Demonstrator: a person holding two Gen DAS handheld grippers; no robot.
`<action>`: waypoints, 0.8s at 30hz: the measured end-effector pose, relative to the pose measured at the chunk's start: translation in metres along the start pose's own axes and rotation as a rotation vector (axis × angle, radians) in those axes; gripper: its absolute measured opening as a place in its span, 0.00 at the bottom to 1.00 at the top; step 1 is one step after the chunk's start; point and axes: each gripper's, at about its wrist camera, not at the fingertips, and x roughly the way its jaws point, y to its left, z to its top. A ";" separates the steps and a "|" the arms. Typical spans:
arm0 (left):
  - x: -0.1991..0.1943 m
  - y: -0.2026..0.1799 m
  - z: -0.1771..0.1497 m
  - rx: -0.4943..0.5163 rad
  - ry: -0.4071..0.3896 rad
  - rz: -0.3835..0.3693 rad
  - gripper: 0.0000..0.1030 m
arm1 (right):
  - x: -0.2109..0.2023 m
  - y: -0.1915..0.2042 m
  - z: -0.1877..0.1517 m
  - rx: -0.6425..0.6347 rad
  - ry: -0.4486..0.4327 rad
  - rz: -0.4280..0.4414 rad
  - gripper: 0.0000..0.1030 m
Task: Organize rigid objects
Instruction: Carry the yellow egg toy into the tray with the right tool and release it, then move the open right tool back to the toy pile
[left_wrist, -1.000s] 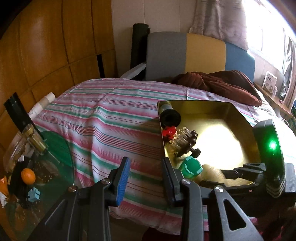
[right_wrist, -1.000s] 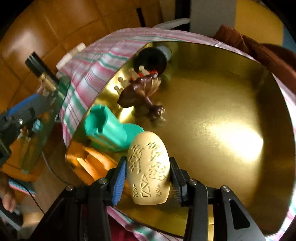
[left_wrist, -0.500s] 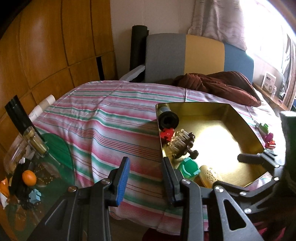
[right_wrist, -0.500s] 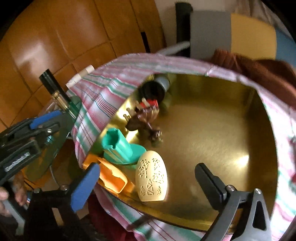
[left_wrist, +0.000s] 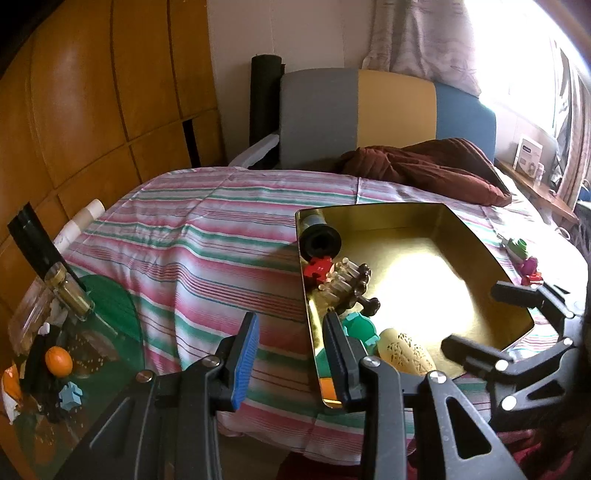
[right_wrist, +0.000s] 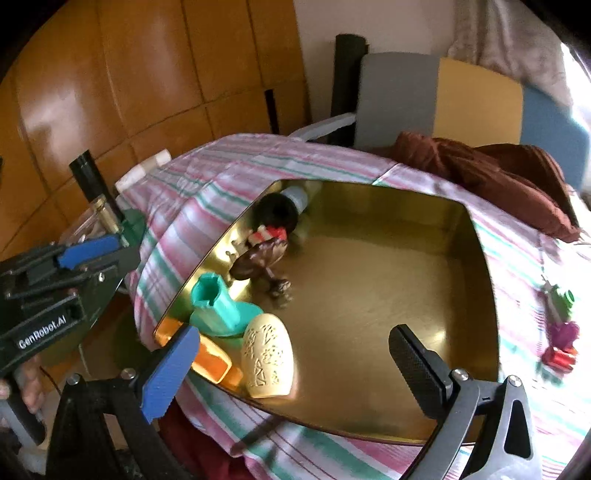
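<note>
Right gripper (right_wrist: 295, 365) stands wide open, its jaws having just parted off the cream carved egg (right_wrist: 267, 363), which I judge released upright at the gold tray's (right_wrist: 476, 236) near-left corner, beside the teal piece (right_wrist: 218, 308); left gripper (left_wrist: 291, 354), narrowly parted and empty, I keep off the tray's left edge.

In the tray (right_wrist: 476, 236) on the bed (left_wrist: 192, 236), the egg (right_wrist: 267, 360) stands right of the boot (right_wrist: 221, 308).
</note>
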 end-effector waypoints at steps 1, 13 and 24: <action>0.000 -0.001 0.000 0.001 0.001 -0.002 0.34 | -0.003 -0.001 0.001 -0.003 -0.008 -0.012 1.00; -0.003 -0.009 -0.002 0.020 -0.005 -0.016 0.34 | -0.028 0.001 0.009 -0.039 -0.140 -0.213 1.00; -0.004 -0.013 -0.002 0.027 -0.004 -0.024 0.34 | -0.038 -0.058 0.011 0.170 -0.089 -0.254 1.00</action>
